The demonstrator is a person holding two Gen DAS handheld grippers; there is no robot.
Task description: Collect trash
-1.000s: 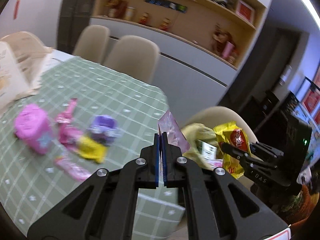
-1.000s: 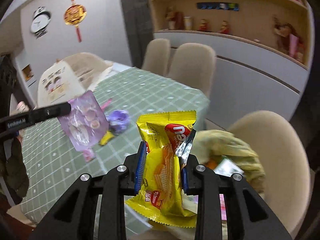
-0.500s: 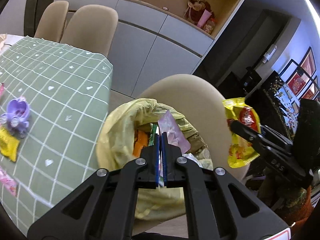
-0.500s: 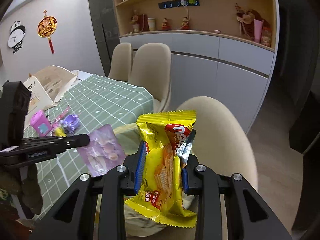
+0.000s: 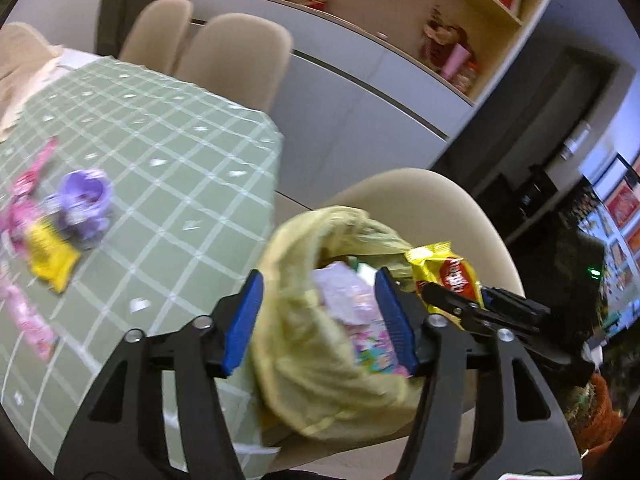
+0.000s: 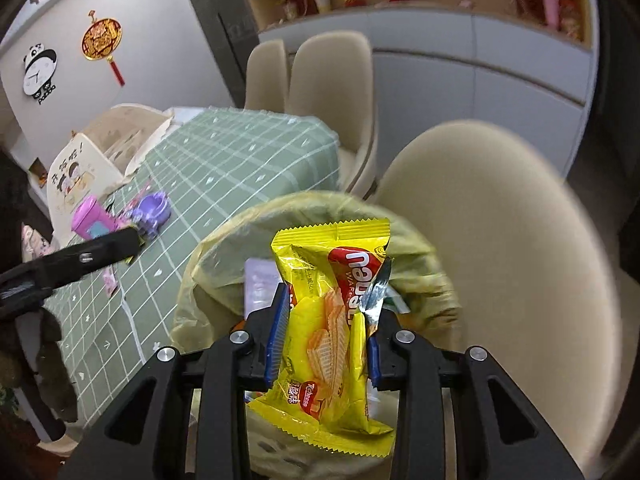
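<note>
On the left, your table (image 5: 168, 152) with its green checked cloth has litter on it: a yellow wrapper (image 5: 50, 258) near the edge, pink wrappers (image 5: 28, 320) beside it, and a purple toy (image 5: 82, 200) just behind, which may not be trash at all. Judging by that, collection is only partly done.

Your left gripper (image 5: 318, 322) hangs spread wide over the mouth of the yellow bag (image 5: 304, 368), with nothing between its pads. A pale purple packet (image 5: 346, 296) lies loose in the bag's opening, along with other wrappers, so that piece counts as collected.

The bag sits on the seat of a beige chair (image 6: 500, 240), just beside the table's corner.

To the right, your right gripper (image 6: 326, 334) is clamped on a yellow wafer pack (image 6: 332, 320), holding it upright above the bag's opening. That pack is not yet in the bag; letting it go looks like the next step. After that, the wrappers on the table remain for you to fetch.
</note>
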